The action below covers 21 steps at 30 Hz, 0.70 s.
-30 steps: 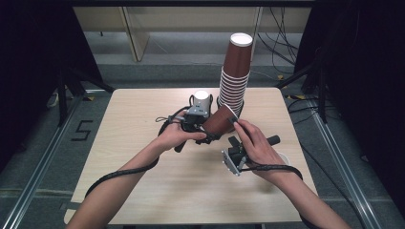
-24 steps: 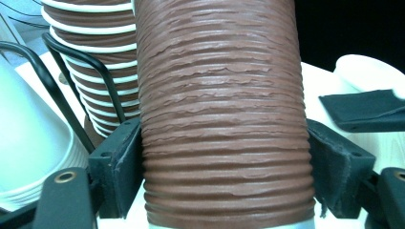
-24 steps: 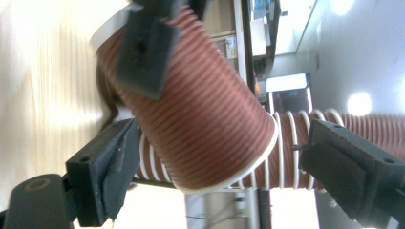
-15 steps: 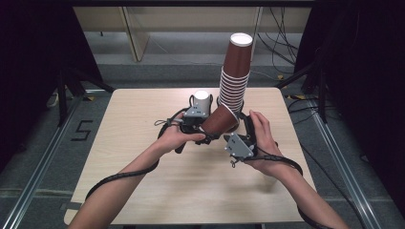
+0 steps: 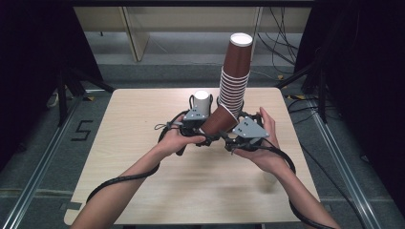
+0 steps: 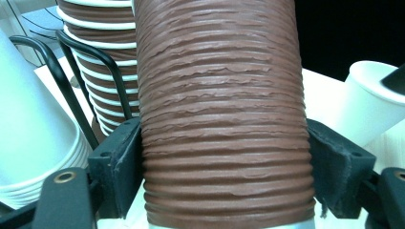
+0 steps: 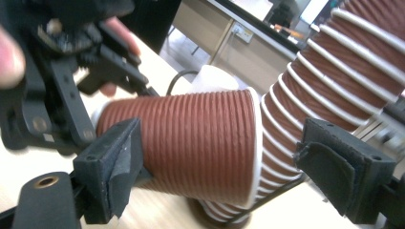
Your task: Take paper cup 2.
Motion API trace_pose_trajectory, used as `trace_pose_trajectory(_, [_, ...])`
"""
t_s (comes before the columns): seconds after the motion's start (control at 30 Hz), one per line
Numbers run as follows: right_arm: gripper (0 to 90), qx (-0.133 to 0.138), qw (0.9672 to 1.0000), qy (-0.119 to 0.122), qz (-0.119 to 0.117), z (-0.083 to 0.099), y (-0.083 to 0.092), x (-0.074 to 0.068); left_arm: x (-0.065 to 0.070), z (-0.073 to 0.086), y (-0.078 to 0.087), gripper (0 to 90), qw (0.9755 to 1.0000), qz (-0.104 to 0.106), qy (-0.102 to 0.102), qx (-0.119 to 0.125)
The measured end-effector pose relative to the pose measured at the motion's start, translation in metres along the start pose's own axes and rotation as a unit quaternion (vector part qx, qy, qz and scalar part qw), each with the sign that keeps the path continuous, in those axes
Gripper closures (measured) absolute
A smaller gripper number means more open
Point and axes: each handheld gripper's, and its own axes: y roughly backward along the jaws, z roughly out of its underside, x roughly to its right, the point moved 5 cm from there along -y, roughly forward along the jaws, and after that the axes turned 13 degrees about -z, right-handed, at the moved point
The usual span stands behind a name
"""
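Here, left gripper (image 5: 210, 136) jaws pinching the ribbed brown cup (image 6: 222, 119), base cut off below; right gripper (image 7: 224, 176) jaws just closing, spread around its rim end, not pressing.

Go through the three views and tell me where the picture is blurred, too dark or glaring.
High view: table evenly lit, surroundings nearly black. Left gripper view: held brown cup sharp, white cups overexposed, background black. Right gripper view: brown cup fairly sharp, fingertip and cup stack soft, window glare at top.

A lab-like recording room is suggested — black curtains (image 5: 33, 71), floor rails (image 5: 45, 157), trailing cables (image 5: 282, 28) around one table (image 5: 143, 109).
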Motion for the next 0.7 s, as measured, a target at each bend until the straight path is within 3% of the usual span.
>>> trace_pose_trajectory(0.17, [17.1,0.013,0.9987,-0.05,-0.001,0.001,-0.005,0.0,0.001,0.0,-0.002,22.1,1.0,0.003,0.003,0.006])
trace_pose_trajectory(0.23, [17.0,0.013,0.9967,-0.08,-0.005,0.002,-0.007,-0.001,0.001,0.0,-0.001,22.1,1.0,-0.003,0.003,0.006])
trace_pose_trajectory(0.27, [16.9,0.019,0.9963,-0.084,-0.003,0.002,-0.008,0.0,0.001,0.0,-0.001,22.1,1.0,-0.002,0.004,0.007])
trace_pose_trajectory(0.47, [15.7,0.035,0.9854,-0.167,0.001,0.002,-0.013,0.0,0.001,0.0,-0.001,22.1,0.9999,-0.003,0.006,0.011])
trace_pose_trajectory(0.53, [15.5,0.037,0.9843,-0.172,0.012,0.003,-0.013,0.003,0.001,0.0,-0.001,22.1,0.9999,-0.003,0.008,0.012])
trace_pose_trajectory(0.57, [15.4,0.039,0.9824,-0.182,0.014,0.004,-0.013,0.003,0.001,0.0,-0.001,22.1,0.9999,-0.004,0.009,0.014])
trace_pose_trajectory(0.63, [15.4,0.044,0.9728,-0.227,0.013,0.005,-0.014,0.0,0.001,0.0,-0.001,22.1,0.9999,-0.003,0.009,0.014])
trace_pose_trajectory(0.67, [15.4,0.052,0.9719,-0.229,0.013,0.005,-0.015,0.001,0.001,0.0,-0.001,22.1,0.9999,-0.005,0.007,0.011])
trace_pose_trajectory(0.7, [15.3,0.053,0.9673,-0.247,0.017,0.006,-0.015,0.0,0.001,0.0,-0.001,22.1,0.9999,-0.004,0.006,0.01])
